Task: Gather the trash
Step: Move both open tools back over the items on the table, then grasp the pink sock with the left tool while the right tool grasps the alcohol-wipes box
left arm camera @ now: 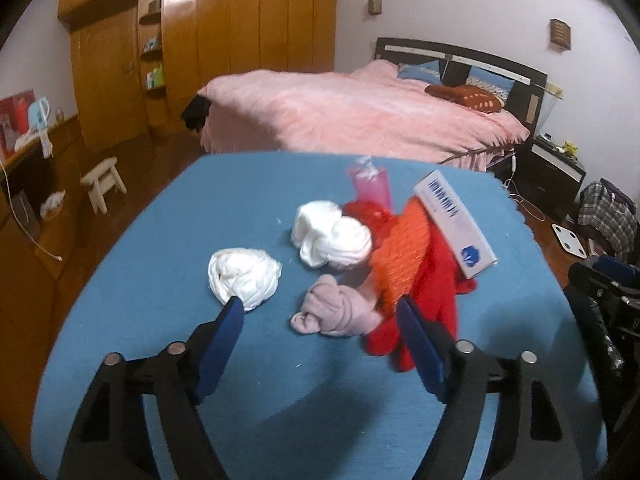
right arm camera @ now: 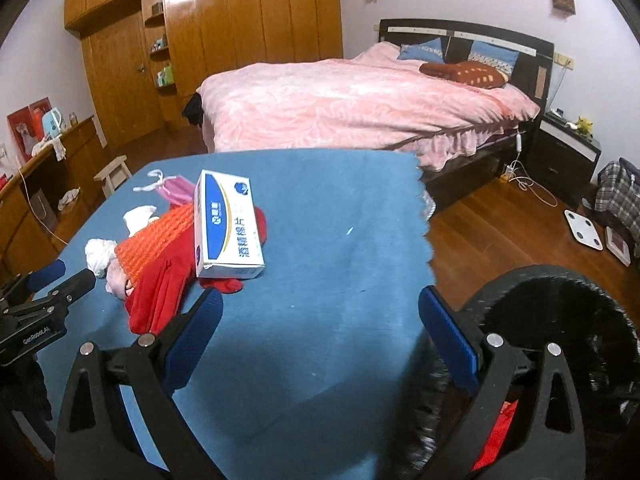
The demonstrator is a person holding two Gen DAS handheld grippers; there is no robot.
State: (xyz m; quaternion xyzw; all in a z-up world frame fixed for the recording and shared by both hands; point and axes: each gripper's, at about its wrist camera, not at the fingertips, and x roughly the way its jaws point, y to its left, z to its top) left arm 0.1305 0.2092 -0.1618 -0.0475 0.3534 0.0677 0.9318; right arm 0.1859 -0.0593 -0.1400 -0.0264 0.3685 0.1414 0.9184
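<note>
The left gripper [left arm camera: 320,312] is hovering with jaws spread wide and empty over the blue cloth-covered table [left arm camera: 160,240]; crumpled white paper wads [left arm camera: 244,276], a pink rag and red-orange scraps are lying there; the right gripper [right arm camera: 320,312] is gaping empty beside the white-and-blue cardboard box [right arm camera: 226,228].

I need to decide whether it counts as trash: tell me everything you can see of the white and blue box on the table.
The white and blue box is a long rectangular carton, apparently cardboard, with printed characters, a blue logo and a barcode on one side. It looks closed and undamaged. It lies tilted atop the orange mesh and red cloth, one end down by the blue tablecloth. Neither gripper touches it.
</note>
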